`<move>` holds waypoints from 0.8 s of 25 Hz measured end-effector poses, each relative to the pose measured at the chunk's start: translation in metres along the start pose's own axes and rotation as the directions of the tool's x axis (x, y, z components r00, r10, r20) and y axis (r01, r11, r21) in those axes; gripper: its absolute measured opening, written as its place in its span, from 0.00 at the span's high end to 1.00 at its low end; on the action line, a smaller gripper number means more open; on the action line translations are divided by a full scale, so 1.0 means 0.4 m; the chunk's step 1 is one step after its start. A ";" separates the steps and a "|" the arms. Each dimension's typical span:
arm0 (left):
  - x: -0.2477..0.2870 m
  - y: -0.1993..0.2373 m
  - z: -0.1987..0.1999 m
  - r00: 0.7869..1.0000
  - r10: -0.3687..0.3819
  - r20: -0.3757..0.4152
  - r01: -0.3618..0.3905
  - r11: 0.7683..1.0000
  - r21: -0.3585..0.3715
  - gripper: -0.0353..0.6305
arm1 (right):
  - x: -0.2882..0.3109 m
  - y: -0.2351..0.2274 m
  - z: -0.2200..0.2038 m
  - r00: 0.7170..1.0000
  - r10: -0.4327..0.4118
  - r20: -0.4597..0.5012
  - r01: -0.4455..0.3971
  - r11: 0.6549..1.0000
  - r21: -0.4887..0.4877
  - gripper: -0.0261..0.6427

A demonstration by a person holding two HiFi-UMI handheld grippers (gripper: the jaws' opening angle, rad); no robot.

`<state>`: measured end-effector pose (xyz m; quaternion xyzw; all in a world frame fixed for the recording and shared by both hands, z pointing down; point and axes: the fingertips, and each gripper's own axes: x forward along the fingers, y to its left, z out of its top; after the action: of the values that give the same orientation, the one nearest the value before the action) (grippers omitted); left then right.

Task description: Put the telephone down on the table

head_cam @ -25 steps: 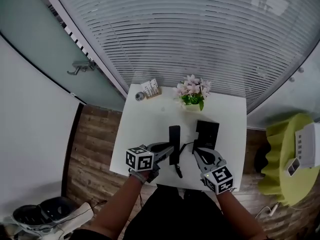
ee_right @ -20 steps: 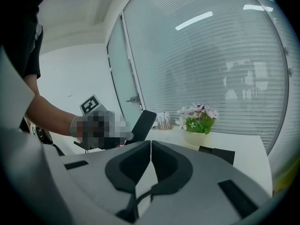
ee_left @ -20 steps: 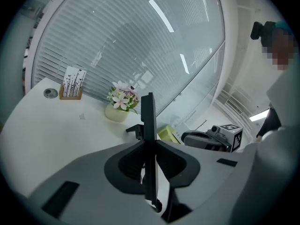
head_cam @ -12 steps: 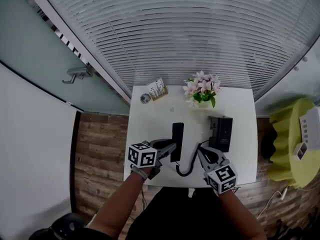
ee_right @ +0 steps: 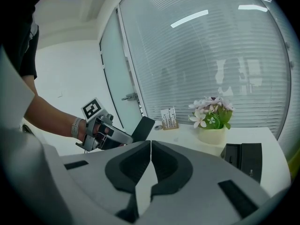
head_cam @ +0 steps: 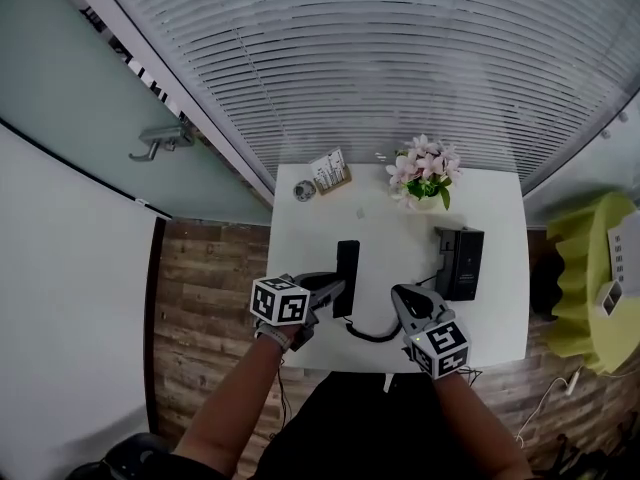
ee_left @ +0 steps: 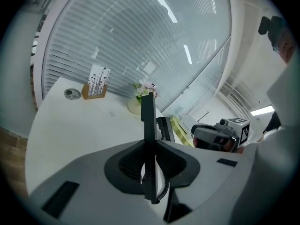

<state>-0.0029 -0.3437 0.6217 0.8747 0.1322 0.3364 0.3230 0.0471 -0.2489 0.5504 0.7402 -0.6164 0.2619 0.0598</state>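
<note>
Handset (head_cam: 347, 276) points toward blinds (head_cam: 400, 68) (left claw (head_cam: 337, 290) gripping).

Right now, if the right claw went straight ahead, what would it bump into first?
Probably the small wooden card holder at the far edge of the white table. The right claw points roughly there. Depth is unclear, so it might pass above it.
</note>
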 end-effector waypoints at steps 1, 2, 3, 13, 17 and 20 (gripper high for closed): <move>-0.003 0.010 -0.003 1.000 0.004 -0.004 -0.004 1.000 -0.002 0.83 | 0.009 0.003 -0.001 1.000 -0.001 -0.002 0.001 1.000 0.002 0.93; -0.006 0.019 -0.007 1.000 0.007 -0.009 -0.007 1.000 -0.003 0.83 | 0.018 0.004 -0.004 1.000 -0.002 -0.005 0.002 1.000 0.004 0.93; -0.008 0.028 -0.010 1.000 0.009 -0.013 -0.009 1.000 -0.005 0.83 | 0.027 0.006 -0.008 1.000 -0.004 -0.008 0.004 1.000 0.005 0.93; -0.012 0.126 -0.024 0.999 0.037 -0.017 -0.038 0.997 -0.069 0.83 | 0.146 0.005 -0.052 0.999 0.002 -0.046 0.000 0.999 0.036 0.93; -0.012 0.171 -0.028 0.998 0.052 -0.035 -0.054 0.995 -0.079 0.83 | 0.197 0.011 -0.048 0.998 0.016 -0.057 -0.014 0.999 0.041 0.93; -0.015 0.203 -0.033 0.997 0.060 -0.043 -0.063 0.994 -0.093 0.83 | 0.234 0.023 -0.043 0.997 0.028 -0.066 -0.025 0.999 0.039 0.93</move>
<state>-0.0149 -0.4014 0.6791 0.8552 0.0956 0.3696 0.3505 0.0428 -0.3266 0.6061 0.7239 -0.6187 0.2987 0.0628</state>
